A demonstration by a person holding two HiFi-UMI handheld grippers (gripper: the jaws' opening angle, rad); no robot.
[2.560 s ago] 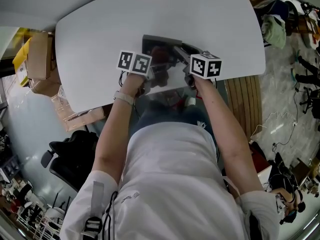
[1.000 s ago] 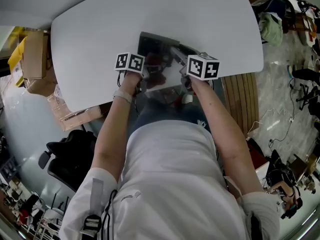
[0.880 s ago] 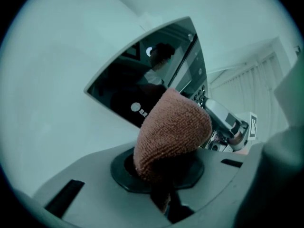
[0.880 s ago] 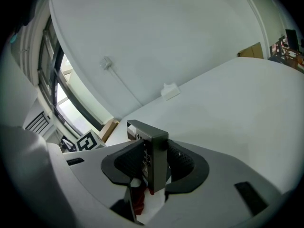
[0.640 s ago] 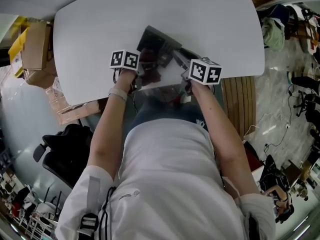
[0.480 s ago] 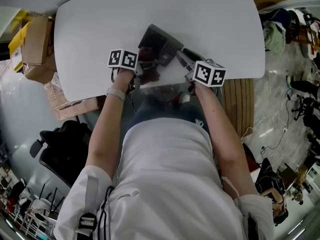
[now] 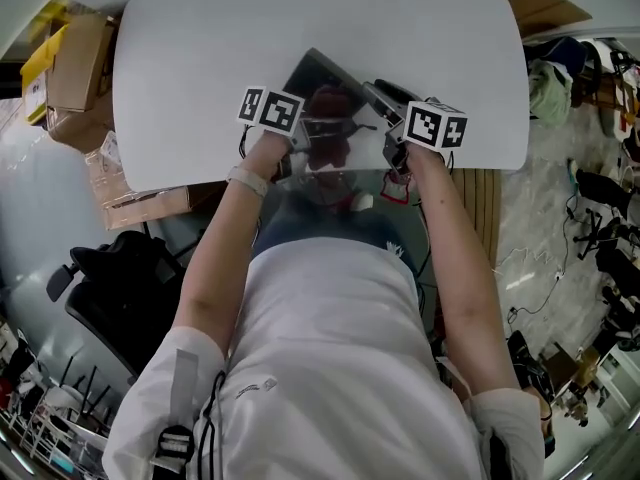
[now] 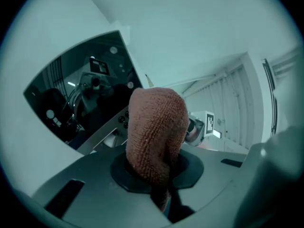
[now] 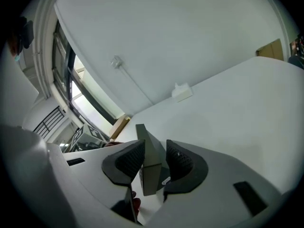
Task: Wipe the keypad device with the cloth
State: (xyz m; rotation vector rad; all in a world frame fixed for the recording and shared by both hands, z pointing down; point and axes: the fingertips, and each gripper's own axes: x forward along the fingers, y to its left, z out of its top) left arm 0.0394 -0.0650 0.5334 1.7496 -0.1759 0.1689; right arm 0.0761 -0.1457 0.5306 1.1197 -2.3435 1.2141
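The keypad device [image 7: 322, 76], a dark flat slab with a glossy screen, is tilted over the white table [image 7: 200, 48]. My right gripper [image 7: 386, 110] holds its right edge; in the right gripper view the grey edge [image 9: 148, 167] stands between the ribbed pads, which are opening a little but still touch it. My left gripper [image 7: 304, 146] is shut on a reddish-brown cloth [image 7: 326, 150]. In the left gripper view the cloth [image 8: 156, 129] bulges out of the jaws against the lower part of the device [image 8: 80, 96], by its buttons.
The table's near edge runs just under both grippers, above the person's lap. Cardboard boxes [image 7: 75, 63] stand on the floor at the left, a wooden slatted panel [image 7: 478, 203] at the right. The far half of the table [image 9: 223, 108] is bare.
The device has turned and tipped, one corner now pointing away. Both grippers have shifted right with it. The cloth stays in the left gripper, on the device.
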